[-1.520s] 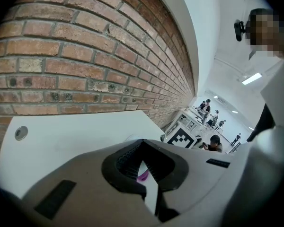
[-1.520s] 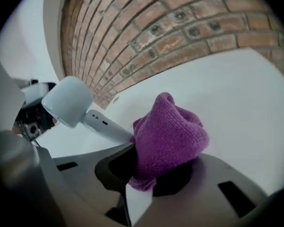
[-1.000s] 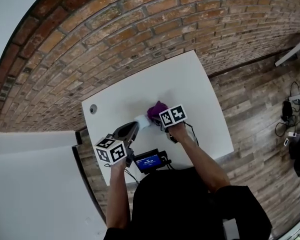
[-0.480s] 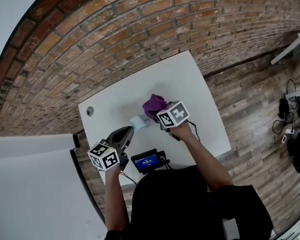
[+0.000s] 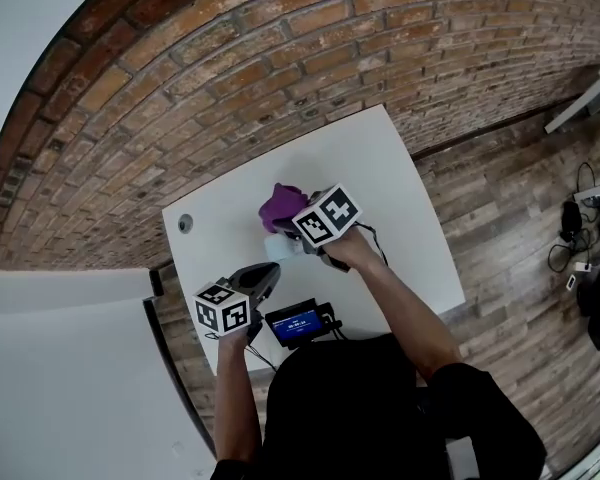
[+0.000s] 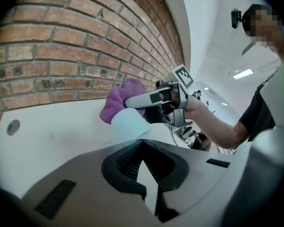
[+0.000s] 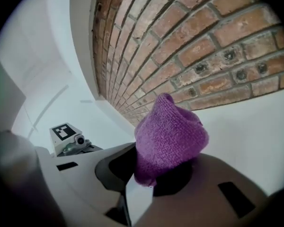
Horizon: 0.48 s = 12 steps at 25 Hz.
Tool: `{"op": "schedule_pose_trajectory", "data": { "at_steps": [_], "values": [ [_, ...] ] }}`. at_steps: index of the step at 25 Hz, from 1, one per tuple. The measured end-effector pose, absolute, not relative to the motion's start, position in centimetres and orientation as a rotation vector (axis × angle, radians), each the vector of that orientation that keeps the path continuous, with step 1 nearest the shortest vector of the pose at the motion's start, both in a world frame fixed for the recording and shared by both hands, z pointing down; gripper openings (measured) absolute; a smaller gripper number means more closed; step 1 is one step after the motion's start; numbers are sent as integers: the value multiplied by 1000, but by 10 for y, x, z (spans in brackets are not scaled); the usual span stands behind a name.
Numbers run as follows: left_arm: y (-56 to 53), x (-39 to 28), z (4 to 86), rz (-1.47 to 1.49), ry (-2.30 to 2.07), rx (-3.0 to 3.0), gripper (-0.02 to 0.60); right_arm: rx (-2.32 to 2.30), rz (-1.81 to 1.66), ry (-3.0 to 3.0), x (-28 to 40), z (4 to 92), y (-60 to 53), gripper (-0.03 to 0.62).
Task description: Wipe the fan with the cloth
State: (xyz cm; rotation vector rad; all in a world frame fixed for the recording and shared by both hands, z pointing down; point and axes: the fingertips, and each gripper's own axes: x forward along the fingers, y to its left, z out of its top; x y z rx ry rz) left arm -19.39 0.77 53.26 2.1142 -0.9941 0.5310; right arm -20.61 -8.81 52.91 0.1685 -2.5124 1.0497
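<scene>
Right gripper (image 5: 288,223) has swung up and to the left since a second ago, so the cloth (image 7: 170,141) now sits above the fan (image 6: 130,126) instead of off to its right. Left gripper (image 6: 144,148) is roughly where it was. Right jaws are clamped on the purple cloth, with a bunch poking out past the tips. Left jaws are together with nothing between them. The pale fan stands on the white table (image 5: 380,168) just past their tips, can't tell if touching. Cloth-to-fan contact unclear too. Brick wall (image 5: 230,68) behind the table, small blue-screen device (image 5: 300,321) at its near edge
</scene>
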Motion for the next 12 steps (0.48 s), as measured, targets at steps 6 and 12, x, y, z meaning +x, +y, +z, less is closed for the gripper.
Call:
{"op": "schedule_pose_trajectory", "data": {
  "at_steps": [6,12],
  "values": [
    [-12,-222,533,536,-1116,2076,6,280,1205,-2489,-178,535,-69,63],
    [-27,-225,498,501,-1204,2122,6,543,1442,-2496,-145,545,-81,63]
  ]
}}
